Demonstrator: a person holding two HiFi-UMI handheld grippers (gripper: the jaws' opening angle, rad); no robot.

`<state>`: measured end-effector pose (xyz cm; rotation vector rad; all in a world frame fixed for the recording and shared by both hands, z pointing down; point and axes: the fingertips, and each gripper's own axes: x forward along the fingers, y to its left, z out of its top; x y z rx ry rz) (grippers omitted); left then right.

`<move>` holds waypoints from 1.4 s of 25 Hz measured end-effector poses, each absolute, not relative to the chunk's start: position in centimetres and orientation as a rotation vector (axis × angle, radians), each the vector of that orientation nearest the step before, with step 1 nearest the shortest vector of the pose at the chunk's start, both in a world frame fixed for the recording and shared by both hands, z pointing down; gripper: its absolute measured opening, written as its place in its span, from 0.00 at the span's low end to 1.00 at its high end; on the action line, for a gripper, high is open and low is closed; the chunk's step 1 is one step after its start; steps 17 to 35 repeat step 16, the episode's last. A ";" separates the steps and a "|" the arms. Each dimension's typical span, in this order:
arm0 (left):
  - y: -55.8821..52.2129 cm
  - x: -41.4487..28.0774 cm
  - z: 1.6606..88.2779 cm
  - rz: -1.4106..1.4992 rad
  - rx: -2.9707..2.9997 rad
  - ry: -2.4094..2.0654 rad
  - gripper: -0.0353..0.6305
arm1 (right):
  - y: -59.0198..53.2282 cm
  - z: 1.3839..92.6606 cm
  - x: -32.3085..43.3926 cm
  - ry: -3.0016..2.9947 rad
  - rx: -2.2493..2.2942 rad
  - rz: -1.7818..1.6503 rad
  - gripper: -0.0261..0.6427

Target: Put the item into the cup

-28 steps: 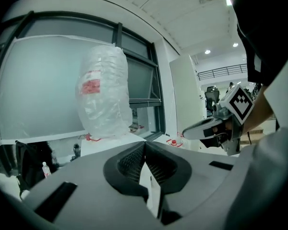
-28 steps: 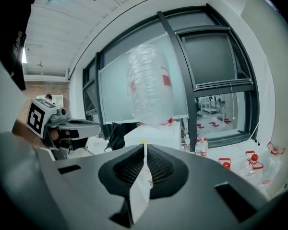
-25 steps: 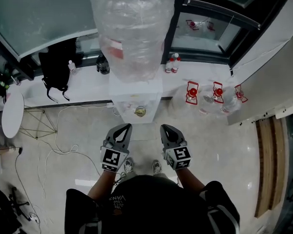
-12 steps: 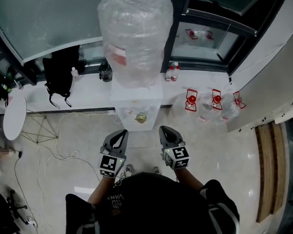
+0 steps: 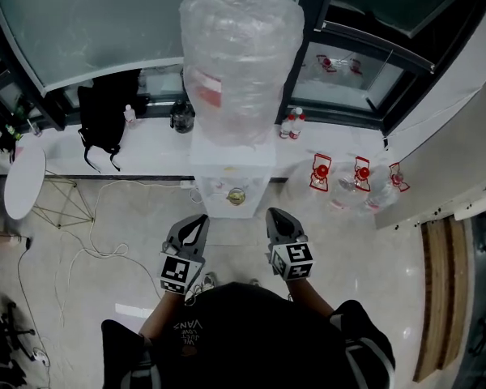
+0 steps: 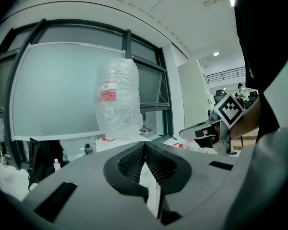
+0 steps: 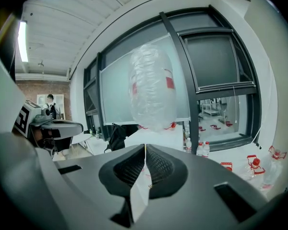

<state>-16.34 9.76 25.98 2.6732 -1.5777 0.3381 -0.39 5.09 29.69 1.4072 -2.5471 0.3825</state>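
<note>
A frosted window wall (image 5: 89, 23) runs behind the water dispenser (image 5: 231, 164), and pale tiled floor (image 5: 364, 250) spreads in front of it. The dispenser carries a big upturned bottle (image 5: 241, 55) wrapped in clear plastic, with a red label on its side. A white ledge (image 5: 146, 148) runs along the window foot on both sides of the dispenser. A black backpack (image 5: 105, 116) sits on the ledge to the dispenser's left, and a round white table (image 5: 23, 177) stands further left. Clear jugs with red tops (image 5: 358, 175) lie to its right, and two small red-capped bottles (image 5: 292, 126) stand just beside the big bottle on that side.

The left gripper (image 5: 199, 220) and right gripper (image 5: 274, 215) hover level in front of the dispenser, apart from it, one to each side of its front. Each gripper's jaws are pressed together with nothing between them.

A small round brownish thing (image 5: 236, 194) sits at the dispenser's front; it is too small to tell whether this is the cup
</note>
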 end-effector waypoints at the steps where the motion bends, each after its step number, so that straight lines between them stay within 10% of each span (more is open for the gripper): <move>1: 9.8 -16.4 26.0 0.341 2.674 -1.576 0.08 | 5.1 29.7 -0.5 -2.551 1.406 0.383 0.11; 35: 9.7 -17.1 25.9 0.315 2.670 -1.604 0.08 | 5.0 29.5 -0.7 -2.517 1.401 0.365 0.11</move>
